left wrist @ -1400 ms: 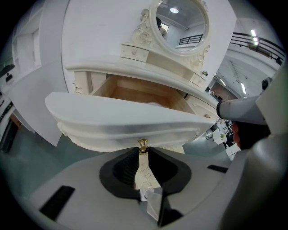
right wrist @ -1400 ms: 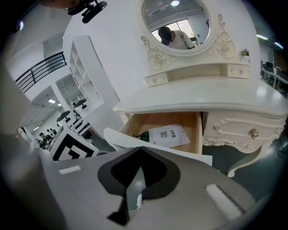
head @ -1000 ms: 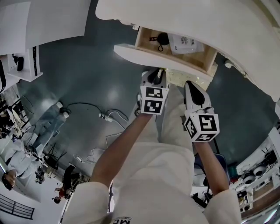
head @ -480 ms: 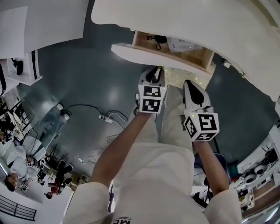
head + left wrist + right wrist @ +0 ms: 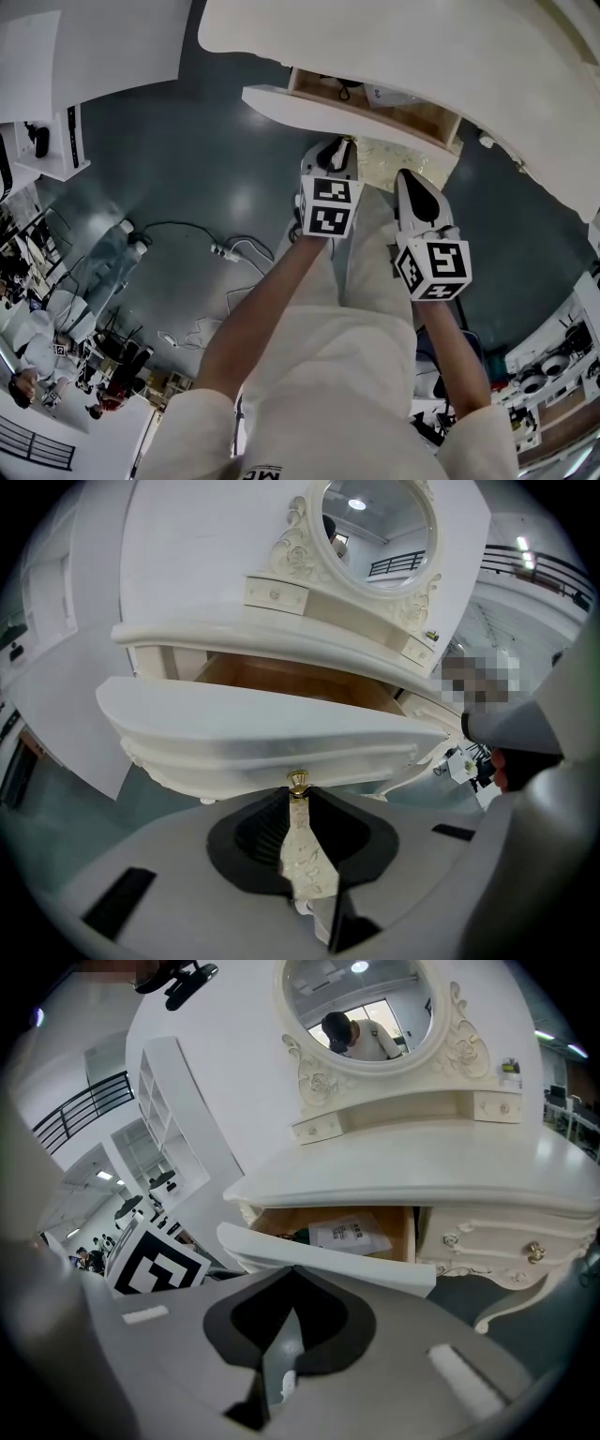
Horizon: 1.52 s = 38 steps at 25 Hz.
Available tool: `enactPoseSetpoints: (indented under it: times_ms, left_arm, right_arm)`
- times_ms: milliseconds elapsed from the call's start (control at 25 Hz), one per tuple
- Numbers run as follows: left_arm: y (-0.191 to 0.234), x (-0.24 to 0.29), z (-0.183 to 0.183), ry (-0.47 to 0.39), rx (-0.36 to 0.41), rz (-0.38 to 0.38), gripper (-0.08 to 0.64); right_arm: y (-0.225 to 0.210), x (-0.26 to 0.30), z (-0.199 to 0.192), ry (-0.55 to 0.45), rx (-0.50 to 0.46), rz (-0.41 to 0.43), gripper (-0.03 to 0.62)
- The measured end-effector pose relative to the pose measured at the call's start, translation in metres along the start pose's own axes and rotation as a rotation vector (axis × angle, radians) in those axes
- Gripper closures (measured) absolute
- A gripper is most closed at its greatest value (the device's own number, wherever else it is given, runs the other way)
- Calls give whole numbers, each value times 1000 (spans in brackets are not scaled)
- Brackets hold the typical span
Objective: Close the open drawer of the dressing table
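Drawer sits further in than before. Left gripper pinches its small, likely slippery knob at the tips; right gripper is closed, empty.

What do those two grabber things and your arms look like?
The left gripper and right gripper are pale grey and pointed, with black inner pads. Each carries a white cube printed with black square markers. The person wears white short sleeves.

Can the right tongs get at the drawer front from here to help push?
Probably yes: the drawer front lies just ahead of the right tongs, nothing between. The left tongs grip the gold knob off to one side.
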<state>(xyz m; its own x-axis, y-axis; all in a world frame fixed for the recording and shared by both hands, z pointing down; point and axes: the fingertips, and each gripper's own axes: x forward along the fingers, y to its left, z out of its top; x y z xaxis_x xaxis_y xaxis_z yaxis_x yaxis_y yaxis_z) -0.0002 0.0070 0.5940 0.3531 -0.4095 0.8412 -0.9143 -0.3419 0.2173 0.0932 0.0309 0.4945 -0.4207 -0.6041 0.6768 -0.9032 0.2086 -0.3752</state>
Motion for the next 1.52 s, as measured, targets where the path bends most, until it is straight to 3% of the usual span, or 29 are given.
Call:
enactPoseSetpoints:
  times_ms: [1520]
  left_arm:
    - [-1,27,41,-33,-1,-6,508]
  right_arm:
    - [-22,12,20,-30,15,-15,591]
